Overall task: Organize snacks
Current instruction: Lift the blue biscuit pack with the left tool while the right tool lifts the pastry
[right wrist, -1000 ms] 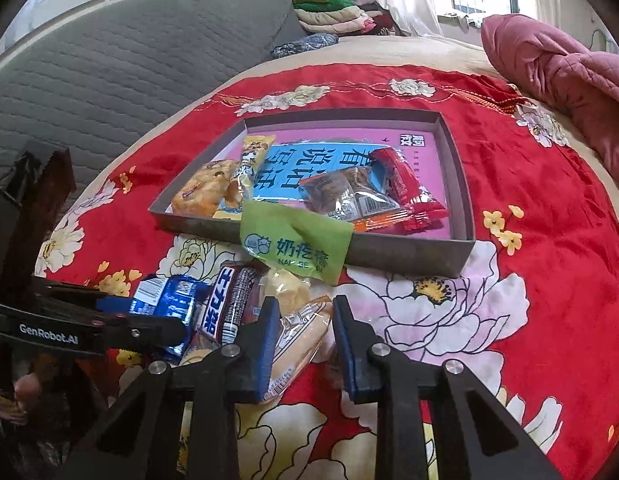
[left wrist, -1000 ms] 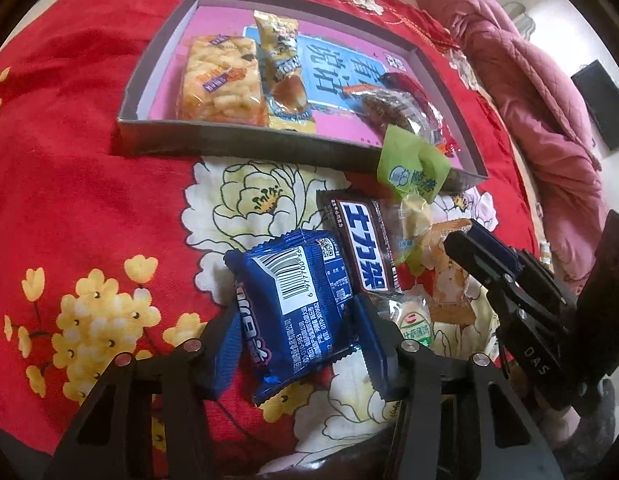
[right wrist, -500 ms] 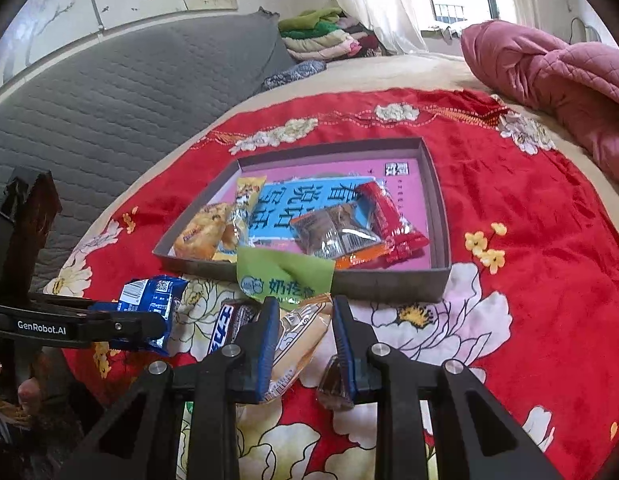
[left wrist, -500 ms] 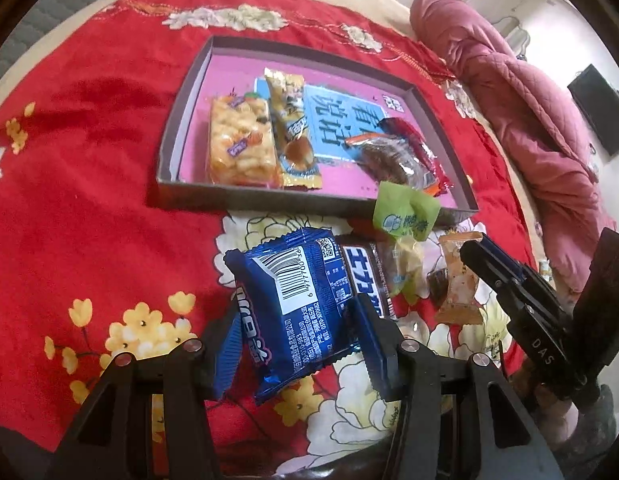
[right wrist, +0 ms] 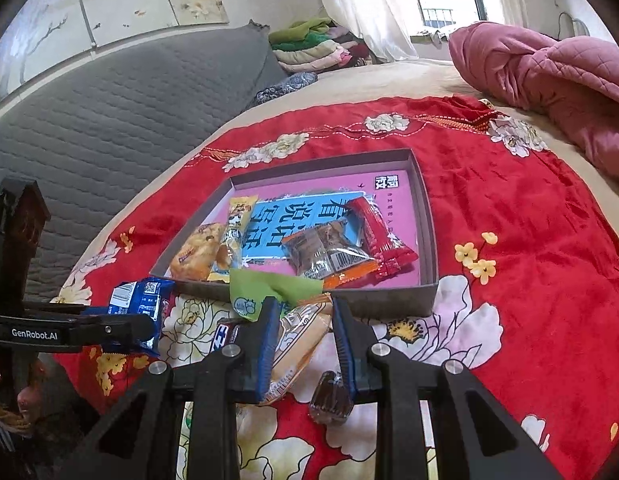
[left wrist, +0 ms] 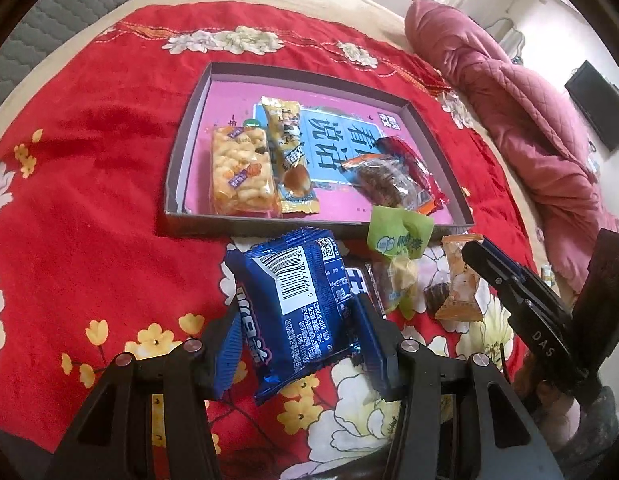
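The blue snack packet [left wrist: 297,312] is clamped across its width in the left hand-held gripper [left wrist: 295,336], lifted above the red bedspread [left wrist: 93,184] just short of the tray [left wrist: 189,128]. It should be carried over the near wall and released onto bare pink floor. An orange packet [right wrist: 297,344] is pinched by the narrow-set right hand-held gripper [right wrist: 305,344].

Our left tool [left wrist: 295,320] angles steeply down, its blue-padded fingers [left wrist: 367,330] clamped on either side of a blue biscuit packet [left wrist: 297,304] lifted off the bed. Our right tool [right wrist: 303,342] tilts down beside it, jaws drawn nearly together on an orange snack packet [right wrist: 297,344]. Part of a hand [left wrist: 557,404] grips the right tool's handle at the frame edge.
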`<state>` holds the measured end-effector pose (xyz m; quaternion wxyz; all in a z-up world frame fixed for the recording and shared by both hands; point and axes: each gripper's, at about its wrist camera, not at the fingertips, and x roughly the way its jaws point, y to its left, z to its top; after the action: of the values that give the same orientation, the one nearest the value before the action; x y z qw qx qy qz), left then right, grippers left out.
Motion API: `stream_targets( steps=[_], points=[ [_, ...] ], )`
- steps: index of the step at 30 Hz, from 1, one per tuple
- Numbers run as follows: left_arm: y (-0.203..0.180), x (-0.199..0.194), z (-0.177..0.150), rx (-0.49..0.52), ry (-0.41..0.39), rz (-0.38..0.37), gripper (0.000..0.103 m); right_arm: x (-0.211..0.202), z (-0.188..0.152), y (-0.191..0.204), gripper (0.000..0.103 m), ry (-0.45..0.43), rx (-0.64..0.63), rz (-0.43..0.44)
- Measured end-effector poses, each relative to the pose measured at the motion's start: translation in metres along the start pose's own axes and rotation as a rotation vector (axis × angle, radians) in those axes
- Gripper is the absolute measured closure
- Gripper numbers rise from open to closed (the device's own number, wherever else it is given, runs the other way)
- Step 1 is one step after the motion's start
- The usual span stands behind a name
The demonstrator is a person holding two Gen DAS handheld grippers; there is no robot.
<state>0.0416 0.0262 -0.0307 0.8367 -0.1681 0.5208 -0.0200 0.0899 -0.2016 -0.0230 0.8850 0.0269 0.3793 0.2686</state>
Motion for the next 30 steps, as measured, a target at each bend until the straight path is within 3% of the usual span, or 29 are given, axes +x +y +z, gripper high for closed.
stream_targets(
  steps=[30],
  points=[
    [-0.008,-0.014,0.027,0.005,-0.064,0.070,0.049,-0.012,0.019,-0.012,0.076,-0.084,0.042,0.032]
  ],
)
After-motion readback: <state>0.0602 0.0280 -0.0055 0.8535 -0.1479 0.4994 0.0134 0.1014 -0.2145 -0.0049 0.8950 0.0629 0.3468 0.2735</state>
